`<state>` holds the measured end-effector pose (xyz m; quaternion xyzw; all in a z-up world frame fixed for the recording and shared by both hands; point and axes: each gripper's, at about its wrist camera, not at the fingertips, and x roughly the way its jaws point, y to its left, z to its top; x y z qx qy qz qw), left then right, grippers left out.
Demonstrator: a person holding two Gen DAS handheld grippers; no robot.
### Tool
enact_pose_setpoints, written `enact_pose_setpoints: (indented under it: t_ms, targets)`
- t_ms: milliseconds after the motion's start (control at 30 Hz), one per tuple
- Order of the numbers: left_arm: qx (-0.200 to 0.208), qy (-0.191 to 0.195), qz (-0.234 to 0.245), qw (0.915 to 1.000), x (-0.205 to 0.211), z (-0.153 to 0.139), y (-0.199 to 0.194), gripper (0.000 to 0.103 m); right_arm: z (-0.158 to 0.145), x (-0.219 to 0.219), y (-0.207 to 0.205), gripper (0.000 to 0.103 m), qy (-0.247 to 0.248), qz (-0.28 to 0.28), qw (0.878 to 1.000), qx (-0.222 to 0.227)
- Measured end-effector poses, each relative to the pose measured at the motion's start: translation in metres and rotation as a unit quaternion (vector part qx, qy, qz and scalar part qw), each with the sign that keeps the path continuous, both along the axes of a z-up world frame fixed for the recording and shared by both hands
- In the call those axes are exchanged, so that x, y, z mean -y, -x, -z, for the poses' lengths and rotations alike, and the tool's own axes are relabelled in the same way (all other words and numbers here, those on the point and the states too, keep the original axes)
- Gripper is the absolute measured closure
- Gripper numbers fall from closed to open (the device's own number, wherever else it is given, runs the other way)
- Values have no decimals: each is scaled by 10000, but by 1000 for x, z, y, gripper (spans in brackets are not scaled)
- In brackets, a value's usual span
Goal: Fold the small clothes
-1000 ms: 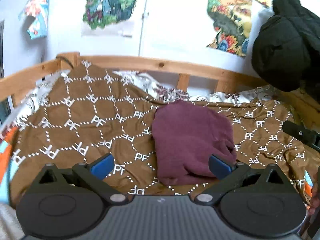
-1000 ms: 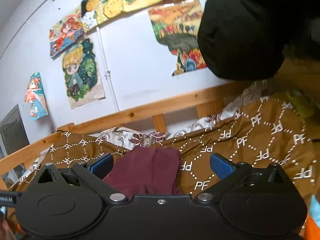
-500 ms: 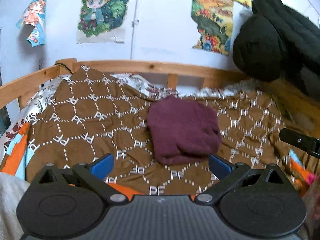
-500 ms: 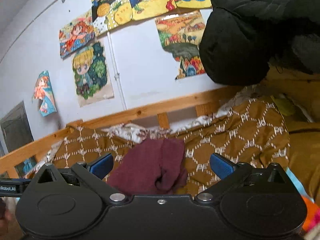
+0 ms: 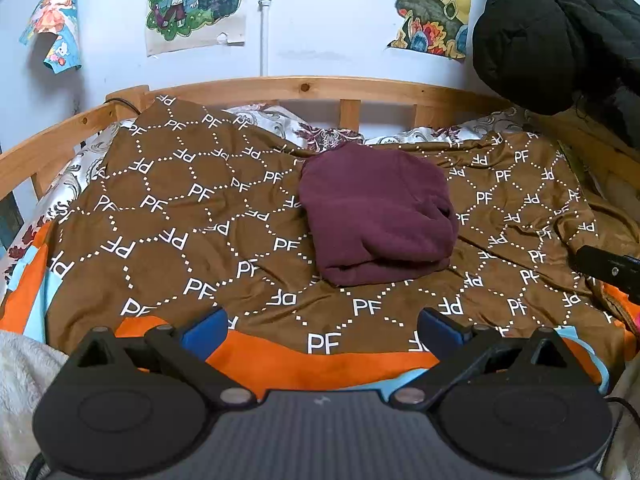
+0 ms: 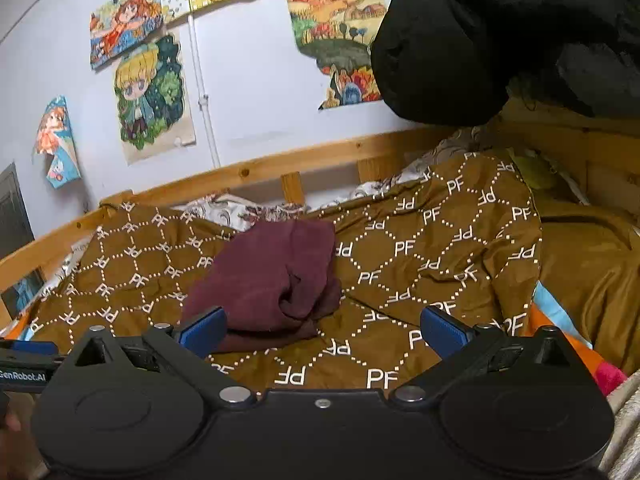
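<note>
A folded maroon garment (image 5: 376, 216) lies on the brown "PF" patterned blanket (image 5: 180, 216) in the middle of the bed. It also shows in the right wrist view (image 6: 268, 280). My left gripper (image 5: 322, 328) is open and empty, held back from the garment near the bed's front edge. My right gripper (image 6: 322, 326) is open and empty, its left finger just in front of the garment's near edge. The right gripper's tip shows at the right edge of the left wrist view (image 5: 608, 270).
A wooden bed rail (image 5: 320, 88) runs along the back against a wall with posters (image 5: 192, 0). A black padded jacket (image 5: 560, 28) hangs at the right. An orange and blue sheet (image 5: 320, 364) edges the blanket in front.
Both grippers have pulled back from the garment and away from the bed; the garment now looks smaller and farther off. It lies folded where it was.
</note>
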<state>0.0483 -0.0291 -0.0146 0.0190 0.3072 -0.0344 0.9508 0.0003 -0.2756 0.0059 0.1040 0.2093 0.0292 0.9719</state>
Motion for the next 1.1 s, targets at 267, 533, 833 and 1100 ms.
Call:
enact_pose_setpoints:
  t_ms: [267,533,833,1100]
  targets:
    - [-57,-41,5,10000,0,1,-3,1,3,0,-4,1,-36,37,9999,-131]
    - [-69,-50,6,10000,0,2,-3,1,4,2,-6,1,-95,106,9996,-242]
    - [-84,-63,7,9999,-1,3,-4,1,6,2,-6,1,-99,111,9995,-291]
    - [-86,-63,8,9999,-1,3,-3,1,6,3,-7,1,-122,128,9993,-328]
